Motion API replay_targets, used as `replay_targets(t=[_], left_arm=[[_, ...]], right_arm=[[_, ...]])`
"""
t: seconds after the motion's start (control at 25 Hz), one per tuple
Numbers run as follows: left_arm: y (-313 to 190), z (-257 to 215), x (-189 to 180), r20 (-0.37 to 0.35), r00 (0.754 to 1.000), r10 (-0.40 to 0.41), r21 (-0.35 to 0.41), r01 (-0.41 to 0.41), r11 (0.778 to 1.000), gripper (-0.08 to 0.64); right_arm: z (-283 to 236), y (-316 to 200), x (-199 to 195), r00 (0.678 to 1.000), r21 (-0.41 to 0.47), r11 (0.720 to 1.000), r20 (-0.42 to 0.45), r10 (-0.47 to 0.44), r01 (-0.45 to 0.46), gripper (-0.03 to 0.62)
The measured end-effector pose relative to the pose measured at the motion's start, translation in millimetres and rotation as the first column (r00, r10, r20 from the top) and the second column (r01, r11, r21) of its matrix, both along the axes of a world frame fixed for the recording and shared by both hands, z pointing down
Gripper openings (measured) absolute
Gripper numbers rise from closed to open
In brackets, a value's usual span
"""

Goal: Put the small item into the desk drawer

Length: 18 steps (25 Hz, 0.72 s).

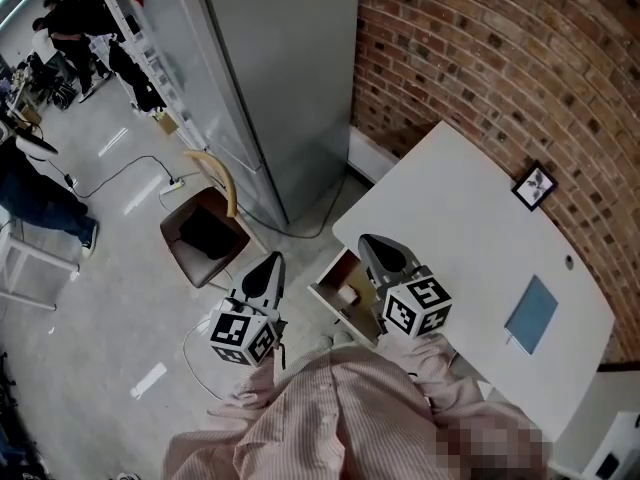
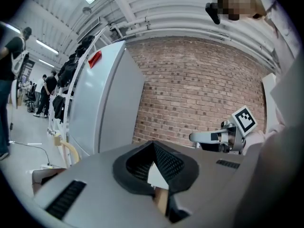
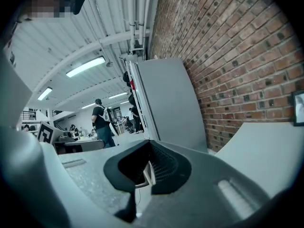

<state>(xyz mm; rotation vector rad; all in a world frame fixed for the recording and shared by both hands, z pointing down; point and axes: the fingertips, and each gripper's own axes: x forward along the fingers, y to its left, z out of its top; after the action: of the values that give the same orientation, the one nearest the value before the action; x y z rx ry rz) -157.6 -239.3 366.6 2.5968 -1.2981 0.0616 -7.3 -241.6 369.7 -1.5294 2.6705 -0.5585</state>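
Note:
In the head view the white desk (image 1: 470,238) stands at the right against a brick wall. Its drawer (image 1: 330,298) is pulled open at the near left corner, and a small pale item (image 1: 349,294) lies inside it. My right gripper (image 1: 372,243) hangs above the drawer with its jaws shut and nothing between them; the right gripper view shows the same shut tips (image 3: 149,144). My left gripper (image 1: 272,260) is over the floor to the left of the drawer. Its jaws (image 2: 153,144) also meet at the tip, empty. Both grippers point roughly level.
A blue flat card (image 1: 531,313) and a small framed picture (image 1: 534,186) lie on the desk. A brown chair (image 1: 205,233) stands left of the drawer, in front of a tall grey cabinet (image 1: 270,68). Cables run across the floor (image 1: 130,173). People stand at the far left.

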Motion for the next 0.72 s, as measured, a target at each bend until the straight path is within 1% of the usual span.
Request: replay_targets(t=[0.2, 0.32, 0.52, 0.72], left_arm=[[-10, -25, -8, 0.011, 1.000, -0.025, 0.063, 0.024, 0.998, 0.000], [-13, -38, -14, 0.012, 0.999, -0.043, 0.097, 0.042, 0.994, 0.000], [-16, -54, -20, 0.032, 0.997, -0.071, 0.148, 0.065, 0.987, 0.000], [-16, -60, -26, 0.034, 0.995, -0.093, 0.169, 0.086, 0.982, 0.000]], right_arm=[[-27, -9, 10, 1.000, 0.067, 0.998, 0.012, 0.012, -0.013, 0.006], [-44, -12, 15, 1.000, 0.128, 0.991, -0.008, 0.025, -0.024, 0.006], [-66, -14, 25, 0.998, 0.203, 0.977, -0.028, 0.065, -0.058, 0.006], [-70, -15, 30, 0.996, 0.219, 0.972, -0.023, 0.088, -0.081, 0.005]])
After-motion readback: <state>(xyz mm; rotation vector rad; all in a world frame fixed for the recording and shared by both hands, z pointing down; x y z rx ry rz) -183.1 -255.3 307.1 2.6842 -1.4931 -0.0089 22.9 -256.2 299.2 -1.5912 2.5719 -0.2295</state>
